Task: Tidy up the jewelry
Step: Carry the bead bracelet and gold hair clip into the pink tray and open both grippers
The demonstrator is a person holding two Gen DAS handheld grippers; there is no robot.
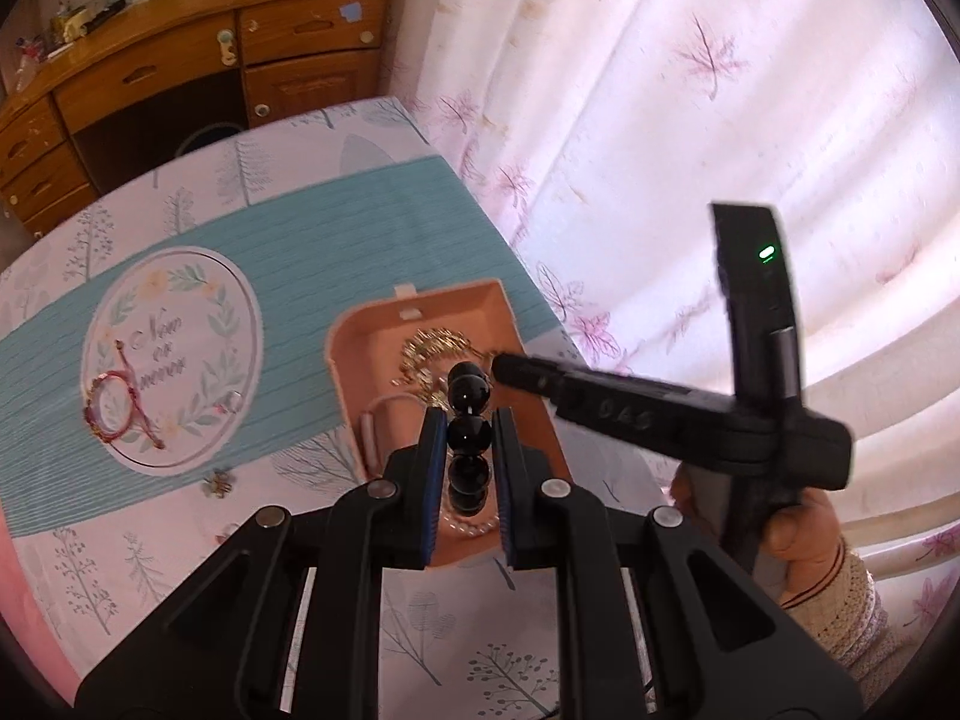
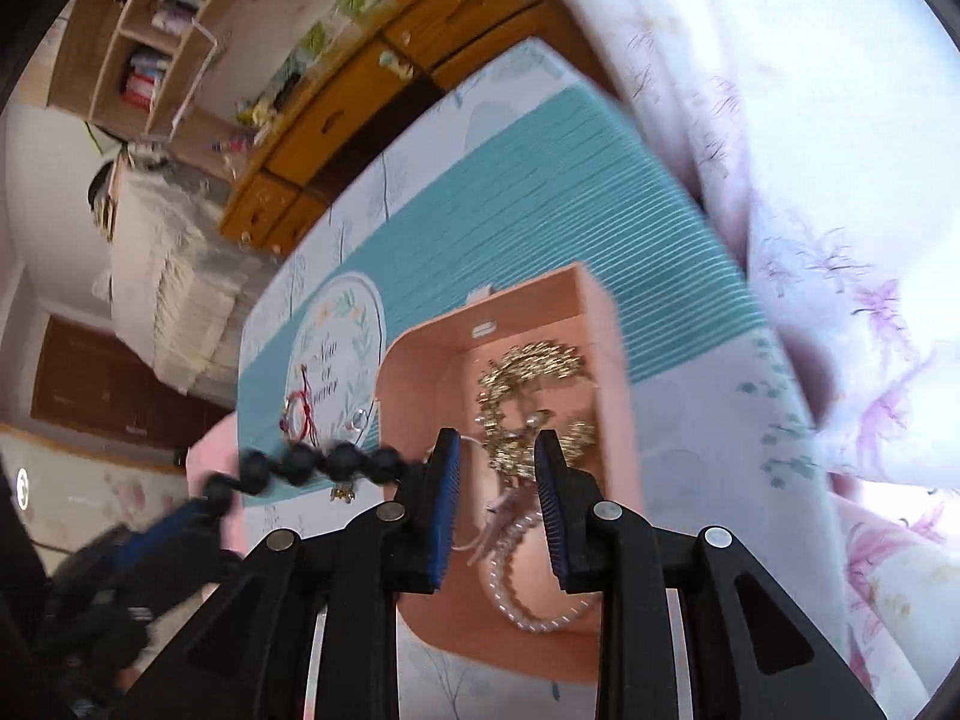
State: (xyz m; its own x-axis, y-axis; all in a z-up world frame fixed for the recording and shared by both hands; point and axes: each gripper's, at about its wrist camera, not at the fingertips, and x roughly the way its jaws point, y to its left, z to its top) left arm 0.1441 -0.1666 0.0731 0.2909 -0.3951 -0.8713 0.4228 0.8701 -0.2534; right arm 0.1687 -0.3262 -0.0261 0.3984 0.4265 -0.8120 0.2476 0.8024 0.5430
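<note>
My left gripper (image 1: 470, 432) is shut on a black bead bracelet (image 1: 468, 433) and holds it above the open pink jewelry box (image 1: 480, 306). The bracelet also shows blurred at the left of the right wrist view (image 2: 312, 461). The box (image 2: 420, 372) holds a gold chain (image 2: 531, 369) and a pearl bracelet (image 2: 510, 576). My right gripper (image 2: 497, 450) is open and empty above the box; its body reaches in from the right in the left wrist view (image 1: 600, 396). A red cord bracelet (image 1: 120, 408) and a small ring (image 1: 233, 401) lie on a round white dish (image 1: 174, 258).
The table has a tree-print cloth and a teal runner (image 1: 336, 228). A small gold flower piece (image 1: 217, 483) lies by the runner's near edge. A pink floral curtain (image 1: 690, 90) hangs at the right. A wooden dresser (image 1: 180, 60) stands behind the table.
</note>
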